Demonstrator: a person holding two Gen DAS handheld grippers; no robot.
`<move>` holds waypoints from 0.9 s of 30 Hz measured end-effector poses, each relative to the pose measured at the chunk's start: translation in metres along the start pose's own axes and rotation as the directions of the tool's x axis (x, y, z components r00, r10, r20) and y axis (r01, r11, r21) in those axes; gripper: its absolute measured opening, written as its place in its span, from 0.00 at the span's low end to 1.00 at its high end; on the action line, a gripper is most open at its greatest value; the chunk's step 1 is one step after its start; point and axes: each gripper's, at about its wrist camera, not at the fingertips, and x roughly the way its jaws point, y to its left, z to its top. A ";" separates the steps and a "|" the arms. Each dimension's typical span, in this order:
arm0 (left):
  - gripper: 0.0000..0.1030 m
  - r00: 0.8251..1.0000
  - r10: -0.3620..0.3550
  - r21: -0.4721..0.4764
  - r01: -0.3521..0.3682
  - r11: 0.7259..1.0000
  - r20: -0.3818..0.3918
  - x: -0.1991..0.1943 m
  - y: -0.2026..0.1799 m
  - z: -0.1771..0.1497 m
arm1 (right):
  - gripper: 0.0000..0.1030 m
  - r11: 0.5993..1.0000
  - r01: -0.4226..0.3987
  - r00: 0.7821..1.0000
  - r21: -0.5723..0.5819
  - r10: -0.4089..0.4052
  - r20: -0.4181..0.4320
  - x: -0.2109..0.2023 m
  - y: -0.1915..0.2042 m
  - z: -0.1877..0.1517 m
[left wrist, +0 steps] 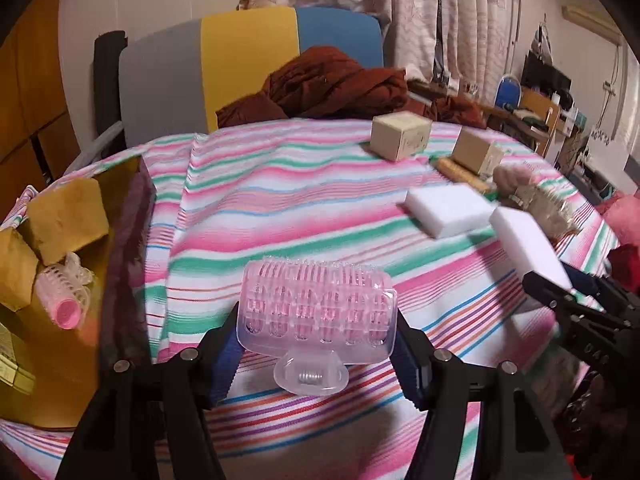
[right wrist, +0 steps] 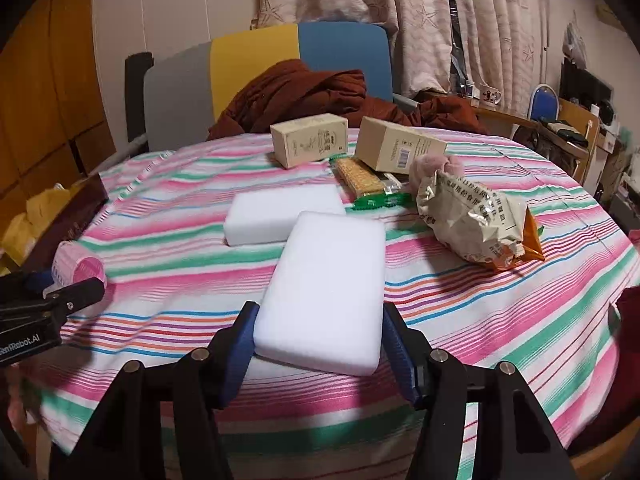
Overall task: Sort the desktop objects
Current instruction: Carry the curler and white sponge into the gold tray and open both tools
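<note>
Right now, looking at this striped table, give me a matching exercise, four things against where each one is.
1. hair roller
2. white sponge
3. second white sponge
4. crumpled snack bag

A. lying flat mid-table
B. between the right gripper's jaws
C. on the table's right side
D. between the left gripper's jaws

Pairs: 1-D, 2-B, 3-A, 4-C

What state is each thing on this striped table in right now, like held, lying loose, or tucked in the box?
Left gripper: shut on the pink hair roller, lifted.
Right gripper: shut on the near white sponge.
Far white sponge: lying flat, loose.
Two beige cartons: resting on the cloth.
Snack bag: crumpled, lying on its side.
Cracker pack: lying flat.
Brown box: open, another roller inside.
</note>
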 end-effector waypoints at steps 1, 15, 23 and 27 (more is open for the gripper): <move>0.65 1.000 0.005 -0.001 -0.005 1.000 0.009 -0.004 0.001 0.001 | 0.59 1.000 -0.004 1.000 -0.004 0.004 0.006 -0.002 0.002 0.002; 0.65 0.981 0.171 -0.167 -0.154 0.974 0.090 -0.074 0.092 0.004 | 0.60 0.946 -0.257 0.956 -0.196 0.278 0.089 -0.034 0.109 0.040; 0.65 0.946 0.319 -0.282 -0.291 0.914 0.059 -0.089 0.168 -0.007 | 0.60 0.835 -0.454 0.866 -0.312 0.495 0.064 -0.050 0.201 0.054; 0.65 0.929 0.368 -0.321 -0.338 0.885 0.037 -0.091 0.198 -0.013 | 0.60 0.779 -0.515 0.828 -0.356 0.560 0.027 -0.048 0.244 0.058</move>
